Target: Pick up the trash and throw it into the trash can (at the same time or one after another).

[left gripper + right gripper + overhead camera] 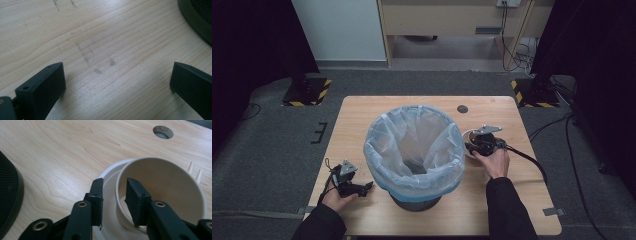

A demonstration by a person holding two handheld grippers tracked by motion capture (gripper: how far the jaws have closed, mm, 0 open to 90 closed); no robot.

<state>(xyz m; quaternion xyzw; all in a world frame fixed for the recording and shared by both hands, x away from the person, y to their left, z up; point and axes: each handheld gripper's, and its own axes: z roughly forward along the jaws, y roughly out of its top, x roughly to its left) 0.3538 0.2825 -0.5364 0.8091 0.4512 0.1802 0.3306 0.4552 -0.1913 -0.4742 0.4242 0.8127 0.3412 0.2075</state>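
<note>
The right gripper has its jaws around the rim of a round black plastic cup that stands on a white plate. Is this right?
Only the colour is wrong: the round cup is cream paper, not black plastic, as the right gripper view shows. The right gripper does straddle its rim, above the white plate.

paper cup [162, 187] | cream, empty, upright | stands in white plate [108, 195], right of bin

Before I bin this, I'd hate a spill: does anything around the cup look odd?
Nothing spilled. The paper cup stands in a white lid, its near wall between the right gripper jaws. Two wooden stick tips poke out behind it.
</note>
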